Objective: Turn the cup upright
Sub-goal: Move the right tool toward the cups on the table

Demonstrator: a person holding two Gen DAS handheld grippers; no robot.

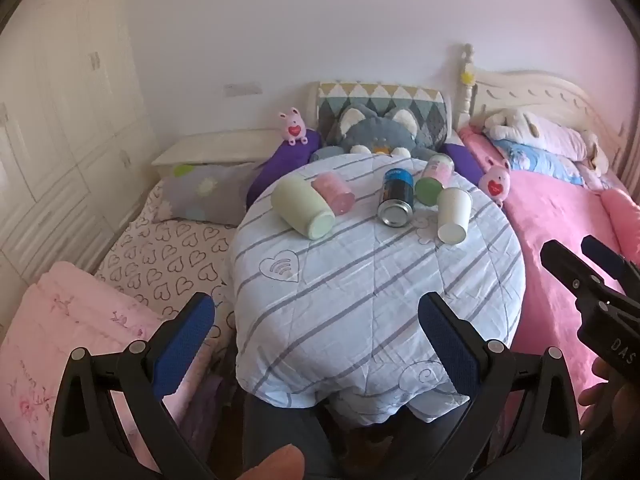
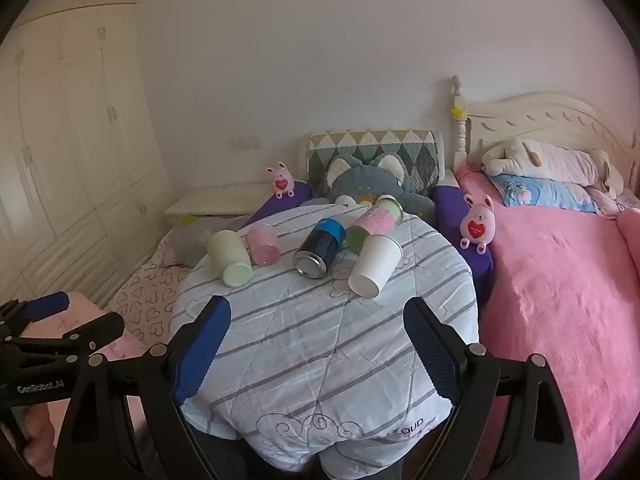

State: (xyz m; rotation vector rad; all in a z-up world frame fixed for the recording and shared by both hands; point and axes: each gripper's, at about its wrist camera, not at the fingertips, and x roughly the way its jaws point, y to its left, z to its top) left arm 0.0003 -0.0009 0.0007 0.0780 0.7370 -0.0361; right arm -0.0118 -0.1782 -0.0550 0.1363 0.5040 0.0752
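Note:
Several cups lie on their sides on a round table covered with a striped cloth (image 1: 360, 292) (image 2: 304, 344): a pale green cup (image 1: 302, 208) (image 2: 230, 260), a pink cup (image 1: 334, 192) (image 2: 262, 246), a dark blue can-like cup (image 1: 396, 196) (image 2: 318, 250), a pink-and-green cup (image 1: 434, 178) (image 2: 374, 224) and a white paper cup (image 1: 452, 214) (image 2: 376, 266). My left gripper (image 1: 316, 320) is open and empty, well short of the cups. My right gripper (image 2: 318, 320) is open and empty, just in front of the white cup. The right gripper also shows in the left wrist view (image 1: 580, 264).
A bed with a pink blanket (image 2: 560, 280) is on the right, a heart-print bed (image 1: 160, 256) on the left. A grey plush cat (image 1: 380, 132) and two pink toy bunnies (image 1: 294, 126) (image 2: 476, 224) sit behind the table. A wardrobe (image 2: 60, 140) lines the left wall.

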